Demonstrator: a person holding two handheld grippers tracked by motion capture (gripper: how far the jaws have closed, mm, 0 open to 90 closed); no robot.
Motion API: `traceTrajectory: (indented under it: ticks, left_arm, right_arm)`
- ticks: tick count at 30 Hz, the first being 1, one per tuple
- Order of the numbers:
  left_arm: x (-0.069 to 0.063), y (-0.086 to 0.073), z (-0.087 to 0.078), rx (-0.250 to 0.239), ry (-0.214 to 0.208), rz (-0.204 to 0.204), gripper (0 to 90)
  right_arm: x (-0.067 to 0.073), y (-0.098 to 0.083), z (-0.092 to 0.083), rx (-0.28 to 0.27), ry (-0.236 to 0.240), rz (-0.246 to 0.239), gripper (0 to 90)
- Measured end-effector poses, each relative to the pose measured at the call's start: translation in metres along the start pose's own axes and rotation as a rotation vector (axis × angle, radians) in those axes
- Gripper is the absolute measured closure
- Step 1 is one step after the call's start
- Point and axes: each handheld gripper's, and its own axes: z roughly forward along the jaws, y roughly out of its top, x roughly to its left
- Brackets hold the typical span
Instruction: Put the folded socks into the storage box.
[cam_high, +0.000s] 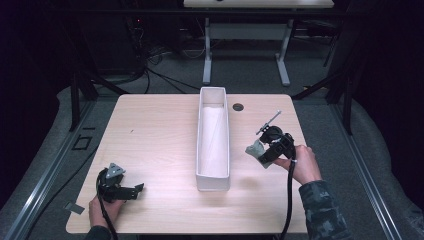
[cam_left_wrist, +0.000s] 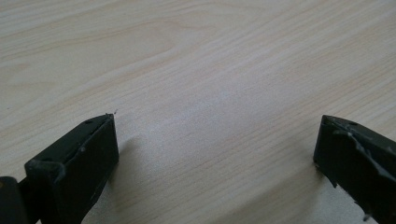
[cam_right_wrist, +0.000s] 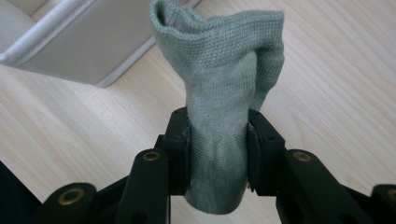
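The right gripper (cam_right_wrist: 218, 140) clamps a grey-green knitted cloth (cam_right_wrist: 224, 93) between its jaws, just beside the long white bin (cam_high: 213, 137) on the wooden table (cam_high: 150, 145). The left gripper (cam_high: 131, 191), jaws apart, rests empty well apart from the bin.

A long white bin (cam_high: 213, 140) is standing lengthwise down the middle of the pale wood table (cam_high: 155, 135), and nothing can be made out inside it. The right gripper (cam_high: 256, 150) is hovering just right of the bin, pinching a small grey-green cloth (cam_high: 255, 149) — the right hand (cam_high: 302, 162) is gripping it from behind. The left gripper (cam_high: 139, 189) is resting near the table's front left corner, jaws pointing right toward the bin — held by the left hand (cam_high: 102, 210). A dark round grommet (cam_high: 238, 107) is sitting near the far edge.
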Motion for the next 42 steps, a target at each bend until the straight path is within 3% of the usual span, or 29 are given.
traceTrajectory:
  ticks: [42]
  left_arm:
    - [0.0, 0.0, 0.0, 0.0, 0.001, -0.001, 0.0]
  right_arm:
    - [0.018, 0.033, -0.04, -0.03, -0.052, -0.13, 64.9]
